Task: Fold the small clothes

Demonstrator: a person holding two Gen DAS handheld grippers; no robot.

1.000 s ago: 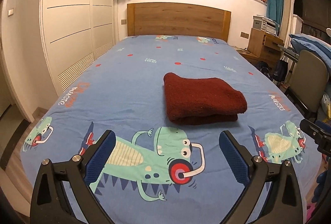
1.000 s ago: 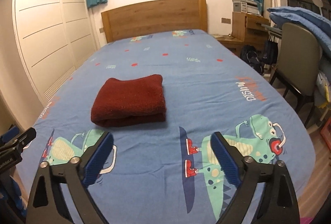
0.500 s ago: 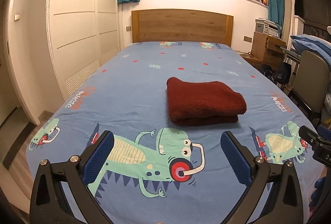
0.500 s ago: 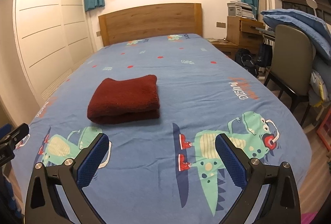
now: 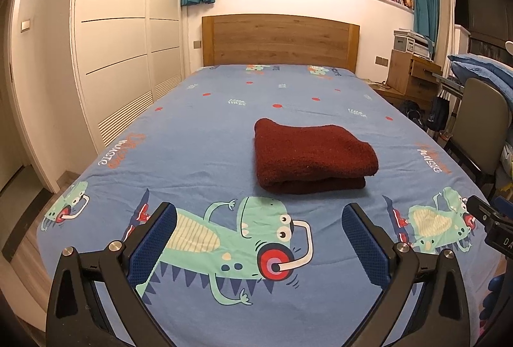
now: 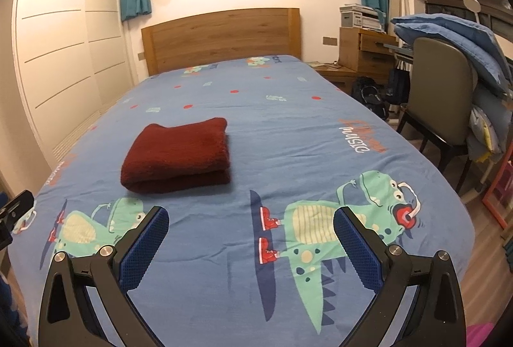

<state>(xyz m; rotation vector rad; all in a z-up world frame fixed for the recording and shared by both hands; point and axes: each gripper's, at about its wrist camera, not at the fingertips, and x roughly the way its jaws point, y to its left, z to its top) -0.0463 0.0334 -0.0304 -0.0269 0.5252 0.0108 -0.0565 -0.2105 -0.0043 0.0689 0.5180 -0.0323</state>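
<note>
The folded dark red cloth (image 5: pixel 312 154) is looking thick, fuzzy and matt. Beneath it the bedsheet (image 5: pixel 205 151) is showing smooth printed cotton-like fabric. At twelve o'clock the headboard (image 5: pixel 280 39) is showing grained wood. The left gripper (image 5: pixel 259 246) is displaying matt black plastic, textured blue pads (image 5: pixel 154 246) and shiny metal screws.

Both the left gripper (image 5: pixel 259 238) and the right gripper (image 6: pixel 250 236) have black angular frames, silver round screws, and jaws faced with blue textured pads (image 5: pixel 154 246).
</note>
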